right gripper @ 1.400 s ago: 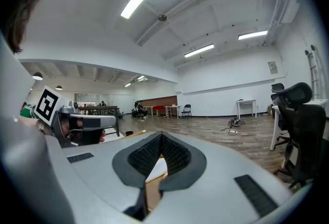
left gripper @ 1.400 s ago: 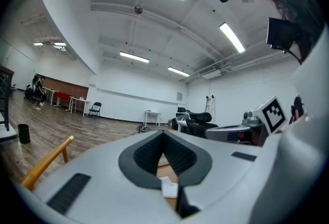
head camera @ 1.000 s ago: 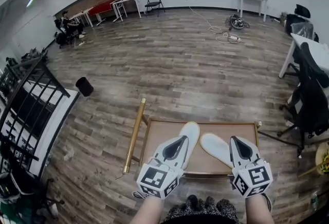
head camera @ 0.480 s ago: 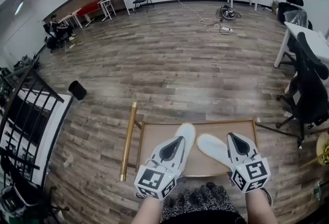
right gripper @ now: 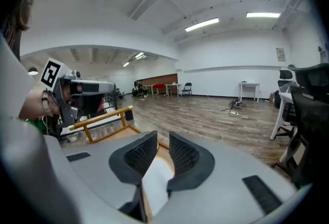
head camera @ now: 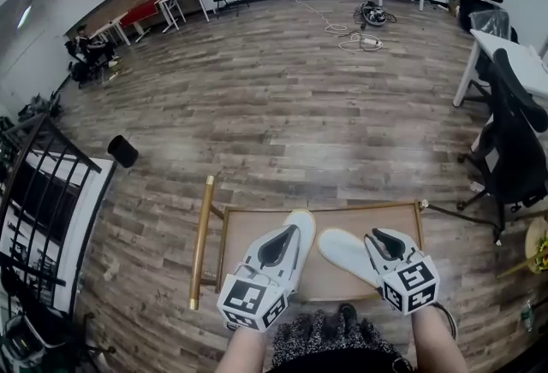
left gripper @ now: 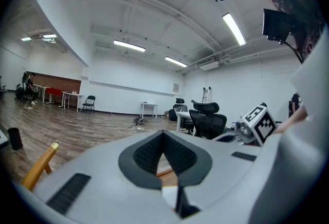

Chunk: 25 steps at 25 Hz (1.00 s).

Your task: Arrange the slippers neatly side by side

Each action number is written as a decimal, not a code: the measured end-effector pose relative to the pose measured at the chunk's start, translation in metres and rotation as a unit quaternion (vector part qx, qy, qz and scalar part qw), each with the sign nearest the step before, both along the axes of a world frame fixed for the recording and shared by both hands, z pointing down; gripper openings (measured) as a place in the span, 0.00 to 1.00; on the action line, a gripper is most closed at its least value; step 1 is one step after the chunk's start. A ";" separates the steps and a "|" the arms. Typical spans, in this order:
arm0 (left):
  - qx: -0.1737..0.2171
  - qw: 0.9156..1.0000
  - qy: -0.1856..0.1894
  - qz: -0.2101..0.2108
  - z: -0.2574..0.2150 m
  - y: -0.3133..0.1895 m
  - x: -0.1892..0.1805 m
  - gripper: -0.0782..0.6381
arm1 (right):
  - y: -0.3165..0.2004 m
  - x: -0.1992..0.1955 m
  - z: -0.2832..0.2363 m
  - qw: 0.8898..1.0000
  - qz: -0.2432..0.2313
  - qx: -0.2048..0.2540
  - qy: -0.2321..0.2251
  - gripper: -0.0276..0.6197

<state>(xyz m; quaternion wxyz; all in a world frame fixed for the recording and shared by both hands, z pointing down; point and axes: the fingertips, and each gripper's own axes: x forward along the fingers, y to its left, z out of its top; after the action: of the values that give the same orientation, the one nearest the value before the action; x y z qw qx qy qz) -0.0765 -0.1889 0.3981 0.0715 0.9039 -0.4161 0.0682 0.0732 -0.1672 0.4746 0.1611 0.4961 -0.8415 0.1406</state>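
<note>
Looking down, head view: two white slippers on table point(head camera: 360, 210). Left slipper point(head camera: 301, 222) at table middle, right slipper point(head camera: 338, 248) just right of middle, angled toward each other. Left gripper point(head camera: 289, 232) over table's near-left part, right gripper point(head camera: 373, 236) over near-right part.
Left gripper view: jaws closed tip to tip.
Right gripper view: jaws narrowly apart, just been opening; slipper shows in gap, pads off it.

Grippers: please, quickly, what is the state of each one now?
Left gripper: closed, holding nothing.
Right gripper: open, its jaws have just been opening; a white slipper shows in the gap, not gripped.
</note>
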 end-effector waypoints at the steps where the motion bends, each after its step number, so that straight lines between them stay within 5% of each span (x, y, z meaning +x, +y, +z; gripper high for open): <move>1: -0.003 1.000 0.000 0.000 0.002 -0.001 0.001 0.10 | 0.000 0.001 0.011 1.000 -0.010 -0.015 0.008 0.13; 5: -0.013 1.000 -0.005 0.002 0.011 -0.004 0.007 0.10 | 0.004 -0.001 0.062 0.994 -0.064 -0.074 0.054 0.15; 11: -0.020 0.999 -0.025 -0.001 0.020 -0.004 0.011 0.10 | 0.005 0.005 0.137 0.969 -0.140 -0.153 0.138 0.19; 16: -0.034 0.999 -0.029 -0.012 0.026 -0.001 0.005 0.10 | 0.005 -0.005 0.172 0.951 -0.177 -0.203 0.154 0.21; 25: -0.043 0.998 -0.042 -0.027 0.036 0.001 -0.010 0.10 | 0.005 -0.012 0.200 0.949 -0.133 -0.237 0.158 0.15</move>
<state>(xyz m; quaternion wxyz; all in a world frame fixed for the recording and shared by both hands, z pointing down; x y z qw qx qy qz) -0.0869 -0.1880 0.4336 0.0948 0.8846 -0.4400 0.1217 0.0611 -0.1625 0.6751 0.4227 0.3428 -0.8059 0.2332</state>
